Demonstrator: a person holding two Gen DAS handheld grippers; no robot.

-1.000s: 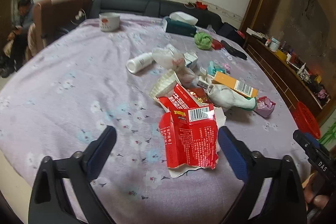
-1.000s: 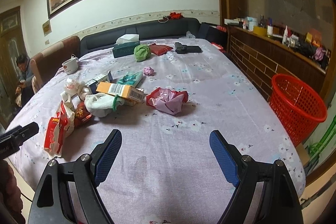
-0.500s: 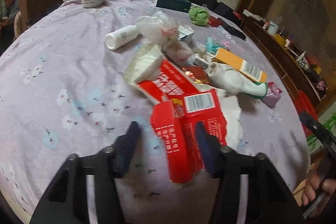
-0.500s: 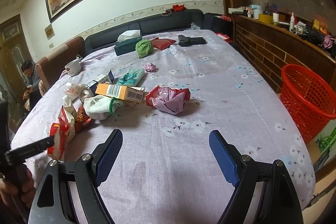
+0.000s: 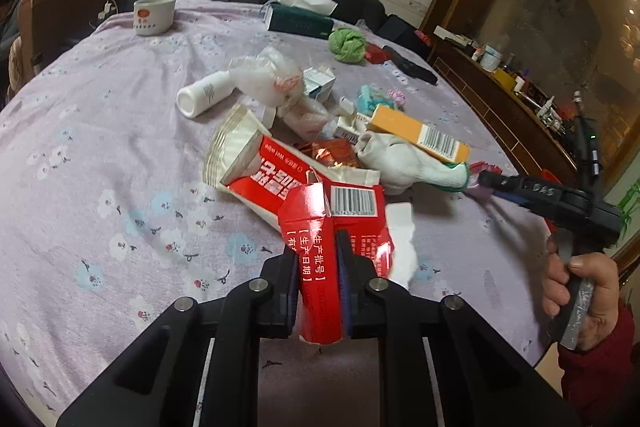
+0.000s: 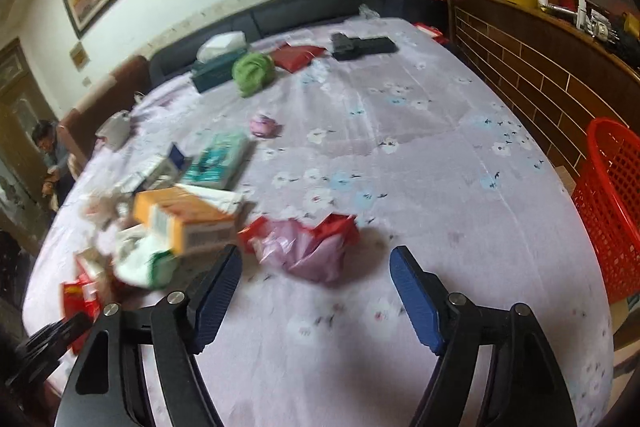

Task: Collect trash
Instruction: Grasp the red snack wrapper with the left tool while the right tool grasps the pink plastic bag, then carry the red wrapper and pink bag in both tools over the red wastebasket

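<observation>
Left gripper (image 5: pixel 319 269): fingers closed together on the near end of a flattened red carton (image 5: pixel 334 227), which lies at the near edge of the table (image 5: pixel 100 147) with its far end resting on a red-and-white wet-wipe pack (image 5: pixel 256 163).
Right gripper (image 6: pixel 316 287): fingers spread apart, empty, over the near edge; a crumpled pink-and-red bag (image 6: pixel 308 247) lies just beyond, between them.
Trash heap, table centre toward the left edge: orange box (image 5: pixel 418 137), white sock (image 5: pixel 404 163), white bottle (image 5: pixel 204 95), clear plastic bag (image 5: pixel 268 75).
Far edge: cup (image 5: pixel 154 15), green tissue box (image 5: pixel 300 21).
Surface: lilac flowered cloth.
Room: dark sofa, framed painting, wooden sideboard.
Off the right edge: red mesh basket (image 6: pixel 612 207), with bare cloth between it and the heap.
</observation>
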